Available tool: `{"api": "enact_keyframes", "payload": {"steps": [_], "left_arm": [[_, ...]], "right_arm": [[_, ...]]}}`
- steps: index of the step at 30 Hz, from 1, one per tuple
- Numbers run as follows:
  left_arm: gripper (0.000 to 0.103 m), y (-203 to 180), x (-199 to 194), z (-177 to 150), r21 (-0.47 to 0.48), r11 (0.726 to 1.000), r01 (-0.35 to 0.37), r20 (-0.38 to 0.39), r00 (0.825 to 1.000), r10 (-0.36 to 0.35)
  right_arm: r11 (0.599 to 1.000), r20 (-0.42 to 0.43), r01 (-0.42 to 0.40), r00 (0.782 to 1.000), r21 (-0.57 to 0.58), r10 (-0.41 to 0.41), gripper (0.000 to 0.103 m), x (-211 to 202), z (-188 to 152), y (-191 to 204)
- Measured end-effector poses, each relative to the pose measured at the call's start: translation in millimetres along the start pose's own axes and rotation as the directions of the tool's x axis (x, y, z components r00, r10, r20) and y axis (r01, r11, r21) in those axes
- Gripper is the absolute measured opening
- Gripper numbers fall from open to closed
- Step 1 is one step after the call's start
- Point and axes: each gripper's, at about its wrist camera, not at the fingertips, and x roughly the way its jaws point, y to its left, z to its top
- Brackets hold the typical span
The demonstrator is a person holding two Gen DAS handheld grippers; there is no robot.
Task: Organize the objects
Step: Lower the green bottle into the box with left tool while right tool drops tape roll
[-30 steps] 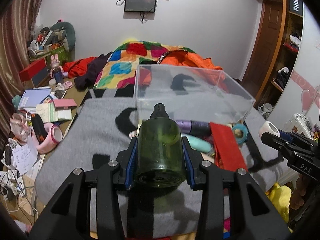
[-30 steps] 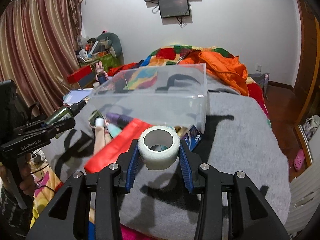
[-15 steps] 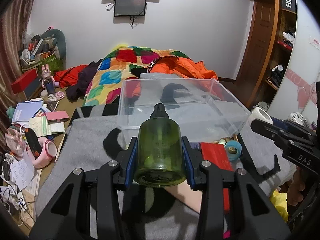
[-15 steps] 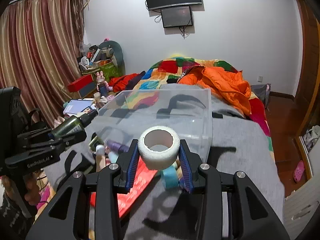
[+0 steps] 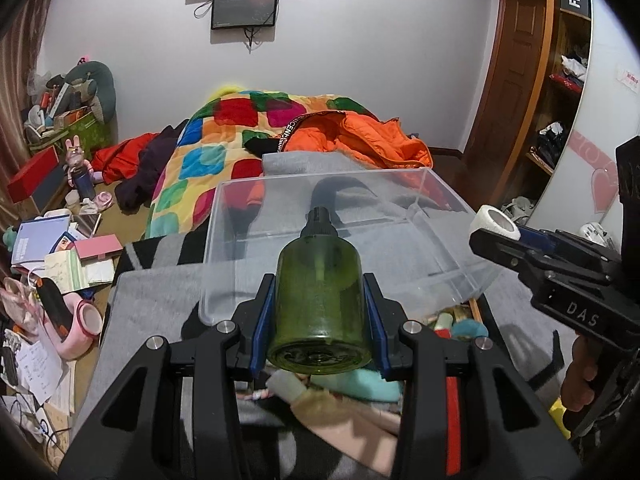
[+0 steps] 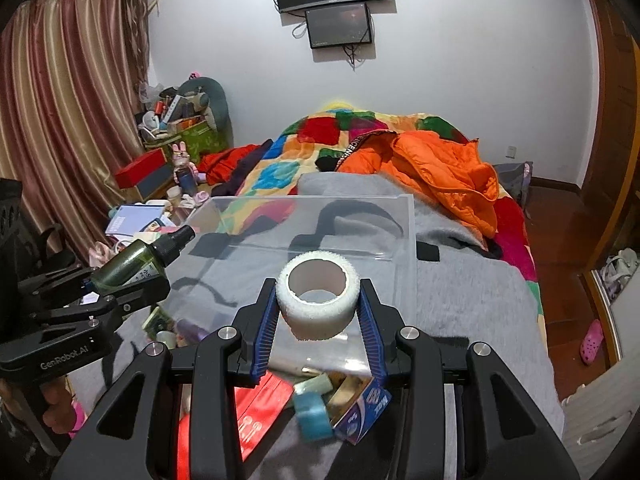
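My left gripper (image 5: 320,312) is shut on a green spray bottle (image 5: 320,304) with a black cap, held above the near edge of a clear plastic box (image 5: 224,248). My right gripper (image 6: 318,312) is shut on a white tape roll (image 6: 318,300), held over the same box (image 6: 404,240) at its near side. The box sits on a grey blanket (image 6: 472,300). The bottle also shows in the right wrist view (image 6: 136,260), and the tape roll in the left wrist view (image 5: 494,222).
Loose items lie on the blanket below the grippers: a red packet (image 6: 260,404), a teal tape roll (image 6: 312,412), a blue carton (image 6: 364,404). A colourful quilt (image 5: 208,148) and orange jacket (image 5: 360,140) lie behind the box. A cluttered side table (image 5: 60,256) stands left.
Both grippers have risen and moved forward with their objects, from over the loose items to above the near side of the clear box.
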Motion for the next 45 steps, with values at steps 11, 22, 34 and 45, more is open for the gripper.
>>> {"api": "enact_keyframes", "payload": {"steps": [11,22,34,45], "left_arm": [[0.041,2.3,35.4,18.3,0.005,1.0,-0.003,-0.067,0.998,0.003],[0.041,7.9,68.5,27.6,-0.011,1.0,0.02,-0.135,0.991,-0.021],[0.041,7.6,86.8,22.8,0.014,1.0,0.002,-0.179,0.984,0.0],[0.053,3.1,59.0,26.6,0.055,0.998,-0.041,-0.123,0.991,0.048]], "right_arm": [[0.999,-0.073,0.037,0.997,-0.006,-0.037,0.035,38.7,10.0,1.2],[0.998,-0.141,0.063,0.988,-0.016,-0.064,0.036,69.3,14.2,0.3],[0.989,-0.159,0.131,0.977,-0.073,-0.141,0.036,80.0,15.4,8.6],[0.994,-0.133,0.098,0.986,-0.055,-0.105,0.052,65.0,15.0,11.7]]}}
